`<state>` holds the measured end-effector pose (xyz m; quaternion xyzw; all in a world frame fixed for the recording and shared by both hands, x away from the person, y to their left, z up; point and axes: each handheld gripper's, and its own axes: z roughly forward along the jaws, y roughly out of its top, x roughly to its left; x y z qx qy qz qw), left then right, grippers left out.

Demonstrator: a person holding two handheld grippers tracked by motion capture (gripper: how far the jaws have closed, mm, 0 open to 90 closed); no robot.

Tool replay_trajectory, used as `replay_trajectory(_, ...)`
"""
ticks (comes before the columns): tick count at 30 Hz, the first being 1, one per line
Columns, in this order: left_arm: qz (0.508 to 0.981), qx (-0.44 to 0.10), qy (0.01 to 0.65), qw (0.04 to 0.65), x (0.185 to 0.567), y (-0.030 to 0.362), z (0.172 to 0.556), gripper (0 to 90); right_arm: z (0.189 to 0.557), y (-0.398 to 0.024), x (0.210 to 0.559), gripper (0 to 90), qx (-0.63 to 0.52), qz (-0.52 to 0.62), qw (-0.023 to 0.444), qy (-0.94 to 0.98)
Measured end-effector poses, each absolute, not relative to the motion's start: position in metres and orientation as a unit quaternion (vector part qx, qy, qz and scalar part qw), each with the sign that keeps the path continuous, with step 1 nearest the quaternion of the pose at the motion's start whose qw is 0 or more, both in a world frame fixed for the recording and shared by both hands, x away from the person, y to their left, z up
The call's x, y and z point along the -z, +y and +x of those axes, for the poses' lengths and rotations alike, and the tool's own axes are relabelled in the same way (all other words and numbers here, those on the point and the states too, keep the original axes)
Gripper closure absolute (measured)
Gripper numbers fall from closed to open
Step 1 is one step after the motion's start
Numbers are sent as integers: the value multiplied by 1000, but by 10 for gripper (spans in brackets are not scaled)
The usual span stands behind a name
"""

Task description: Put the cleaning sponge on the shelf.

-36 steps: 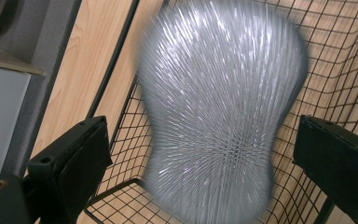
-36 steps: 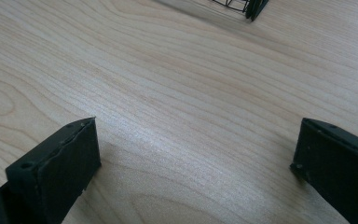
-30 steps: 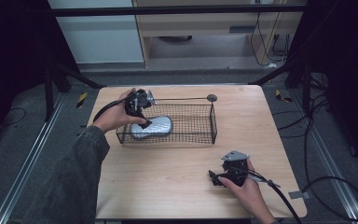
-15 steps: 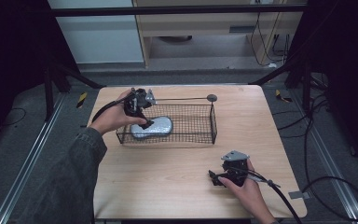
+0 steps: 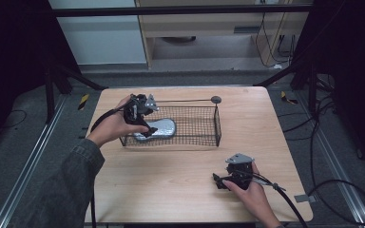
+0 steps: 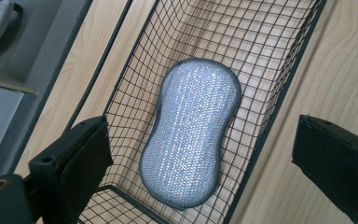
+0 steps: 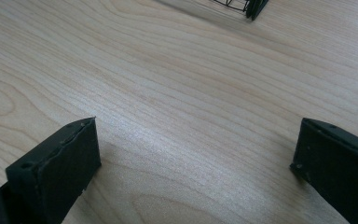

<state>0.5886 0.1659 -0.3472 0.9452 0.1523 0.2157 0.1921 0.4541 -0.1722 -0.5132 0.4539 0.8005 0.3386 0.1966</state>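
A silver-grey scrubbing sponge [image 5: 158, 128] [image 6: 193, 140] lies flat on the floor of a black wire basket [image 5: 217, 124] [image 6: 279, 93], at the basket's left end. My left gripper [image 5: 143, 122] [image 6: 203, 135] hovers over that end. It is open, with one jaw above the basket's far wall and the other outside the near wall, and the sponge lies below, untouched. My right gripper [image 5: 217, 181] [image 7: 198, 135] rests low over bare wood near the table's front right. It is open with nothing between its jaws.
The basket stands on a light wooden table [image 5: 180, 190], and its corner [image 7: 242, 5] shows far ahead in the right gripper view. A thin black rod ending in a round disc [image 5: 216, 99] lies along the basket's far side. Cables [image 5: 332, 185] trail off to the right.
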Motion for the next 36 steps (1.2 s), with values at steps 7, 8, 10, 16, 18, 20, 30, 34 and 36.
replay_trajectory(7,940,-219,161,205,344,161,569,42,454,-172,513,7,-339,453,197,800)
replay_trajectory(8,940,-220,161,205,344,161,567,42,454,-172,513,7,-339,454,197,800)
replay_trajectory(10,939,-223,163,205,344,159,563,43,454,-172,513,7,-339,454,197,800)
replay_trajectory(16,936,-224,175,210,343,158,554,41,454,-172,513,7,-339,454,197,800)
replay_trajectory(18,933,-225,179,216,345,158,550,41,454,-172,513,7,-339,454,197,800)
replay_trajectory(20,932,-227,182,217,345,158,547,42,454,-172,513,7,-339,454,197,800)
replay_trajectory(30,926,-226,199,229,356,156,525,42,454,-172,513,7,-339,453,197,800)
replay_trajectory(34,922,-224,209,237,364,157,517,43,454,-172,513,7,-339,453,197,801)
replay_trajectory(36,920,-225,213,240,368,157,512,44,454,-172,513,7,-339,453,197,801)
